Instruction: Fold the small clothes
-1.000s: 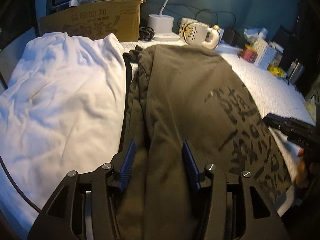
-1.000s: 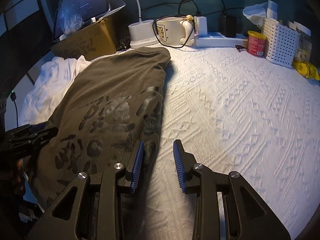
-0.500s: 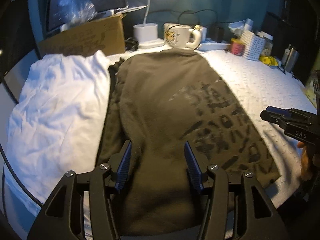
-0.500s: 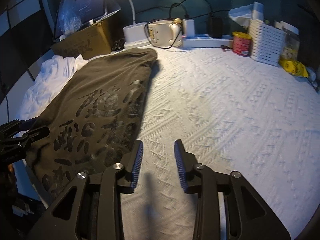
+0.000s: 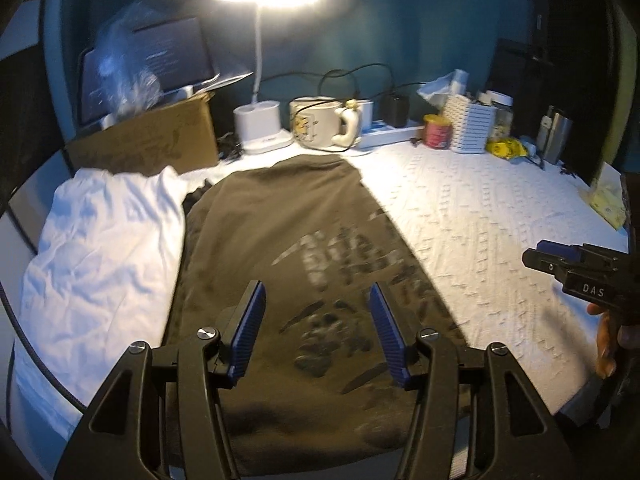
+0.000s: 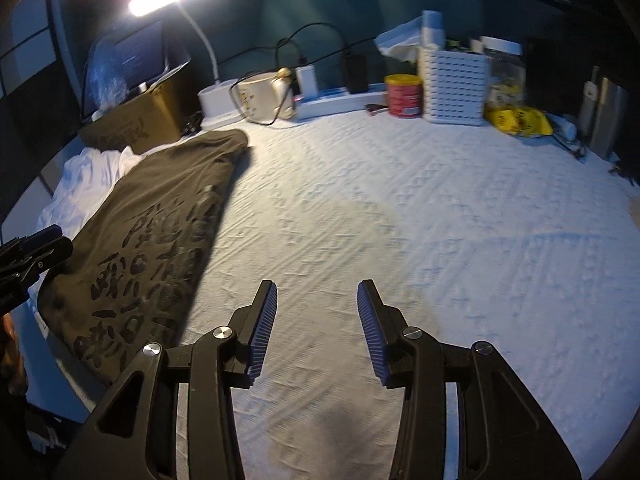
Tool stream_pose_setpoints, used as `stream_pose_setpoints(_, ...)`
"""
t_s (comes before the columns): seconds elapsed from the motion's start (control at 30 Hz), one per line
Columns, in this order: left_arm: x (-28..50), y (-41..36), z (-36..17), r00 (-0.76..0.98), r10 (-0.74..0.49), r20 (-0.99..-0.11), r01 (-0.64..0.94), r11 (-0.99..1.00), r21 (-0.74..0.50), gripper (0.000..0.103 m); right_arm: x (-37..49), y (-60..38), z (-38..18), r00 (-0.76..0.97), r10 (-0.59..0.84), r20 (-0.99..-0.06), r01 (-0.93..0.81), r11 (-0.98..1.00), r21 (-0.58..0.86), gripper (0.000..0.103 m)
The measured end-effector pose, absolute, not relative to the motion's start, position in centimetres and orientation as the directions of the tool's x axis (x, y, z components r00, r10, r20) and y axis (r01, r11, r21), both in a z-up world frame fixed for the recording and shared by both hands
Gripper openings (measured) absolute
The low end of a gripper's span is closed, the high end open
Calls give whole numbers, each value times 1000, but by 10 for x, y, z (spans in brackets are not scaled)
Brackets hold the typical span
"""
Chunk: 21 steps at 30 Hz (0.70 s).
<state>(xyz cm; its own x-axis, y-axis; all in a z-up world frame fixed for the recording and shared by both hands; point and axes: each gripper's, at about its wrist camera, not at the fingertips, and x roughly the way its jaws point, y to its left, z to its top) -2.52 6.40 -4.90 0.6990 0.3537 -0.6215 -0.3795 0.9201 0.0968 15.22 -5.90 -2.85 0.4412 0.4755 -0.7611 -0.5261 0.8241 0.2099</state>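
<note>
Olive printed shirt (image 5: 288,248) lies folded lengthwise under and ahead of the left gripper (image 5: 316,332) — jaws spread, empty; right gripper (image 6: 316,328) has just been opening over bare bedspread (image 6: 440,220), shirt to its left; soft, light, limp — probably pinch a hem corner.

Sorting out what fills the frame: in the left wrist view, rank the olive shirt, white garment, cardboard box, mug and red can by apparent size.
1. Olive shirt
2. White garment, nearly as large
3. Cardboard box
4. Mug
5. Red can

The last three stand farther away, so they look smaller.
</note>
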Motion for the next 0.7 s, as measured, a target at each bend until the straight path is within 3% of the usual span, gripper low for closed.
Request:
stream_pose_setpoints(0.2,-12,42,-45,727,295,-620,-319,945,76,55,153,-90,-18,488,448,-749,-479,855,199,45)
stream_pose_setpoints(0.33,-4,28,-41,758,255,-601,-282,958,50,69,151,-112,-8,519,427,-740,-451,873,188,45)
stream_pose_setpoints(0.7,8,-2,-20,821,201,-534,-205,977,52,69,147,-163,23,601,390,-697,-377,908,183,49)
